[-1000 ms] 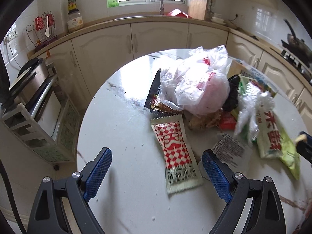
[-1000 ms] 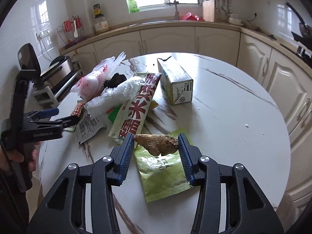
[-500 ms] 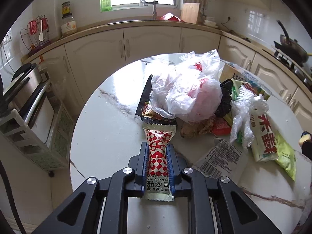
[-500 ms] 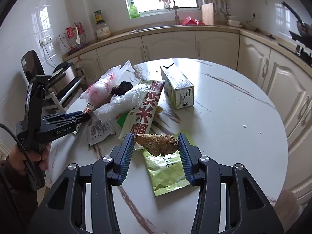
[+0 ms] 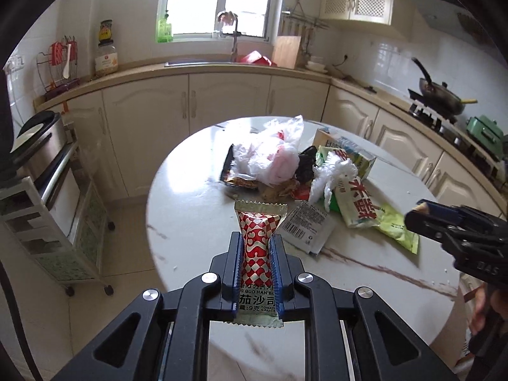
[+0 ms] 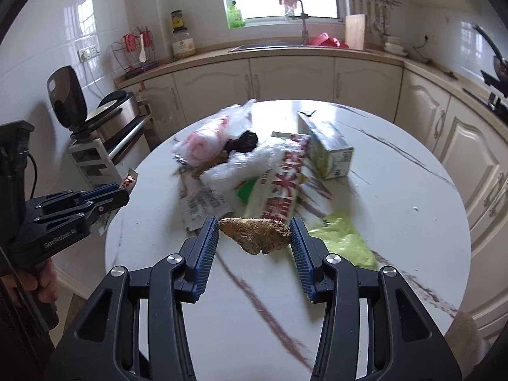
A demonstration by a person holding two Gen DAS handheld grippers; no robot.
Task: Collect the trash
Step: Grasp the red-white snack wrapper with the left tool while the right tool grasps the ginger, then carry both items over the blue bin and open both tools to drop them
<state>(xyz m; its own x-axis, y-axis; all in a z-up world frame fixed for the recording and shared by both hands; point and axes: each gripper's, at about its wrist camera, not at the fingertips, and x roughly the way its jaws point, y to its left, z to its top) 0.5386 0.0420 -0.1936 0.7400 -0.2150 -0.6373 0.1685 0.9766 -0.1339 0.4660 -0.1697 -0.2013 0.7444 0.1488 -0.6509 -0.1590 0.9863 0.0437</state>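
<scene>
Filling most of both views, the round marble table [image 5: 197,209] is cut off at its near edge by the gripper bodies. On it, a heap of trash lies blurred in the right wrist view: a crumpled plastic bag [image 5: 273,158], an open carton [image 6: 327,149] and a long white wrapper with red characters [image 5: 357,204], which overlaps a green packet [image 6: 344,241] so that only its near end shows. A printed white packet [image 5: 308,228] lies at the heap's near side; its small print is too small to read.

The right gripper [image 6: 254,233] is clamped at a middling width on a brown, knobbly ginger piece [image 6: 255,234], held clear above the table. The left gripper [image 5: 256,250] is pinched narrow on a red-and-white checked sauce sachet [image 5: 258,254], lifted off the table; its sides are hidden by the blue pads [image 5: 275,263]. A hand [image 6: 38,281] on the left gripper's handle is partly out of frame.
</scene>
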